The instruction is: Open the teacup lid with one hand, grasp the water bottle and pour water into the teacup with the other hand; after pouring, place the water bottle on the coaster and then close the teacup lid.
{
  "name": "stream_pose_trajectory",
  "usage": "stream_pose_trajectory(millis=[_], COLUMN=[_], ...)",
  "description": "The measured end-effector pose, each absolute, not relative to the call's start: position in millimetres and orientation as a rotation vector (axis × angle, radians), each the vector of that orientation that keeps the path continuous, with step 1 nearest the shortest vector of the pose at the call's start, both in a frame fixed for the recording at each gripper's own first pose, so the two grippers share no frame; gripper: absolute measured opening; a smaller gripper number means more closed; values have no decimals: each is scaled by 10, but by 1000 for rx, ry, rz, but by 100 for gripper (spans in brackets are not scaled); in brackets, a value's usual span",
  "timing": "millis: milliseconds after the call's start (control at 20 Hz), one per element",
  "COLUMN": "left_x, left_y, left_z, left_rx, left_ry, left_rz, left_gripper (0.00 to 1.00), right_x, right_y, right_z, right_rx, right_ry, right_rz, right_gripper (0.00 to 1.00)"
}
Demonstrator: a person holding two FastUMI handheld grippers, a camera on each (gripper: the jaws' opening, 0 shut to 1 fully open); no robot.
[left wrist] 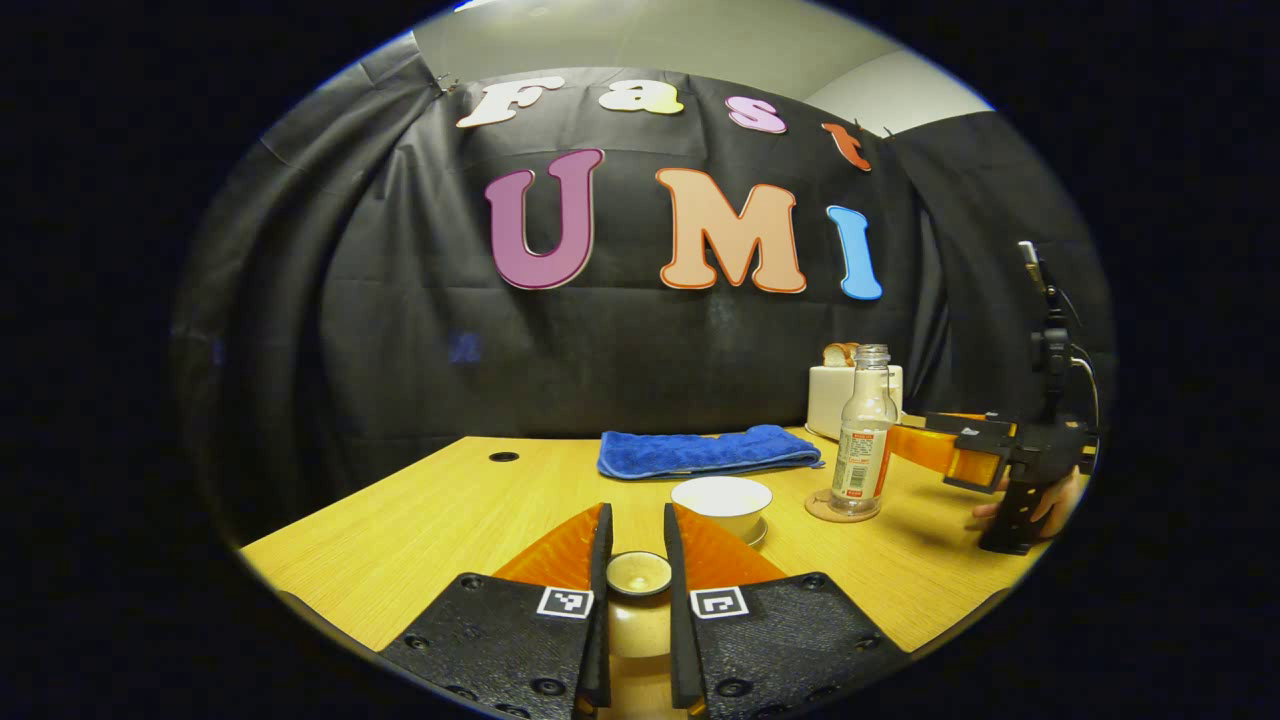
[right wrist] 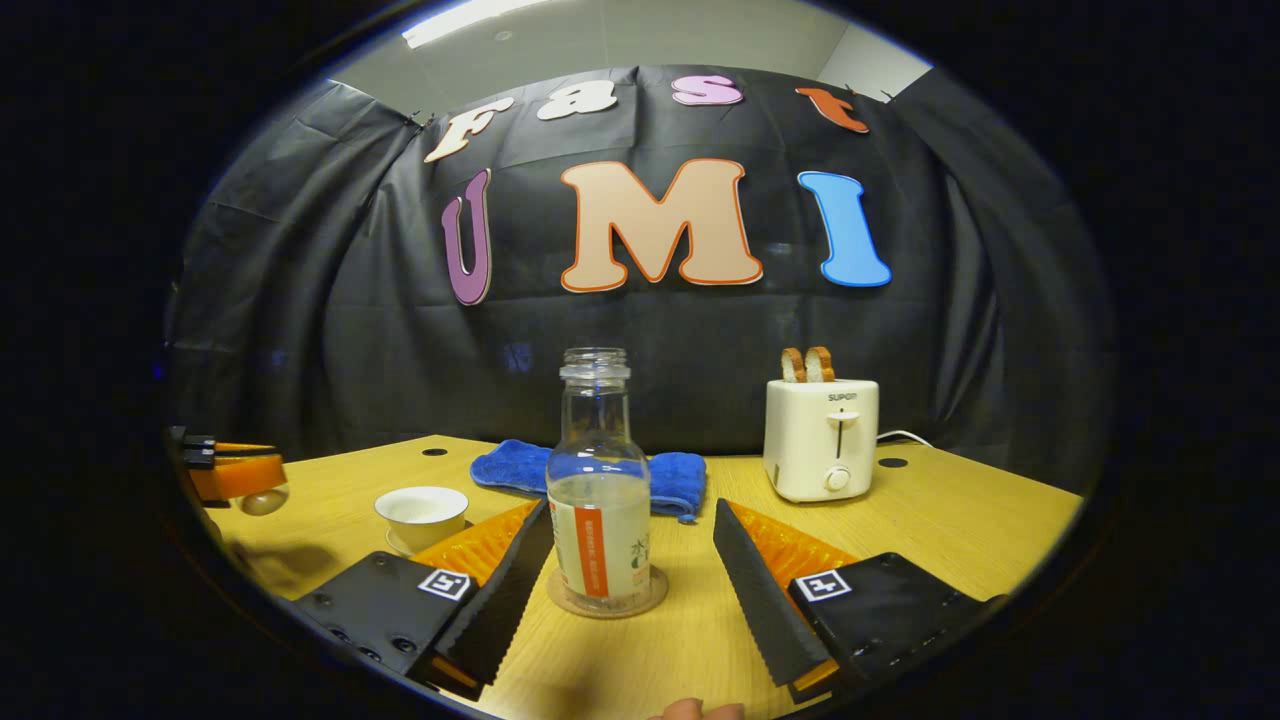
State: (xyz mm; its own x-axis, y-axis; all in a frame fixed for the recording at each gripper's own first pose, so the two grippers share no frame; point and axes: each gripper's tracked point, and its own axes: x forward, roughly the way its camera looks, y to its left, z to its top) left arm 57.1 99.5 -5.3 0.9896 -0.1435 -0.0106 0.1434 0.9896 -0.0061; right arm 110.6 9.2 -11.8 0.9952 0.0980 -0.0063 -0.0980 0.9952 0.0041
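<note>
On the left, my left gripper point(left wrist: 637, 560) is pinching the teacup lid point(left wrist: 639, 574), both fingers pressed against its sides, and it holds the lid above the surface point(left wrist: 420, 520), short of the teacup point(left wrist: 721, 503); in the right gripper view that gripper point(right wrist: 232, 470) shows at the far left with the lid point(right wrist: 264, 499) under it, well apart from the cup. The teacup point(right wrist: 421, 515) stands uncovered on its saucer, so I judge the pouring is done; the bottle point(right wrist: 598, 497) stands upright on the coaster point(right wrist: 607, 592), uncapped and partly filled. My right gripper point(right wrist: 634, 560) is spread wide, its fingers on either side of the bottle and touching nothing; I judge it has let go and should back straight off so as not to nudge the bottle. Behind lie a blue towel point(right wrist: 520, 467) and, to the right, a toaster point(right wrist: 822, 440) with bread in it.

The step in hand is closing the cup; I should carry the lid level over the cup's mouth, centre it above the rim, lower it gently until it seats, and only then open the fingers; a tilted lid could catch the rim and tip the light cup or slop the water.
</note>
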Motion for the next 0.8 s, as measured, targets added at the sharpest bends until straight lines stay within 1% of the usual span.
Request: stream_pose_trajectory(millis=[250,300,350,400,500,550,600,650,750,800], left_x=[977,1044,1114,1177,1293,1350,1399,1445,1513,1545], left_y=[778,744,721,702,651,622,604,584,501,472], left_z=[-67,-61,-71,-83,-71,-91,-84,-83,-91,-87], left_rx=[-7,-6,-6,-6,-7,-3,-6,-4,-4,-2], left_ry=[8,5,6,8,8,10,10,11,13,13], left_rz=[-235,-244,-247,-246,-251,-250,-244,-242,-248,-253], left_gripper=[21,20,21,20,20,20,21,20,20,20], right_x=[735,693,660,628,592,585,580,573,577,573], right_y=[-114,-163,-210,-244,-299,-302,-295,-278,-286,-278], right_z=[-76,-73,-66,-65,-70,-60,-61,-58,-59,-57], right_rx=[4,4,3,3,3,3,3,3,3,3], right_ry=[5,4,4,4,4,3,4,4,4,4], right_rz=[119,115,112,109,99,98,103,107,107,107], right_gripper=[96,100,96,100,100,96,96,100,100,96])
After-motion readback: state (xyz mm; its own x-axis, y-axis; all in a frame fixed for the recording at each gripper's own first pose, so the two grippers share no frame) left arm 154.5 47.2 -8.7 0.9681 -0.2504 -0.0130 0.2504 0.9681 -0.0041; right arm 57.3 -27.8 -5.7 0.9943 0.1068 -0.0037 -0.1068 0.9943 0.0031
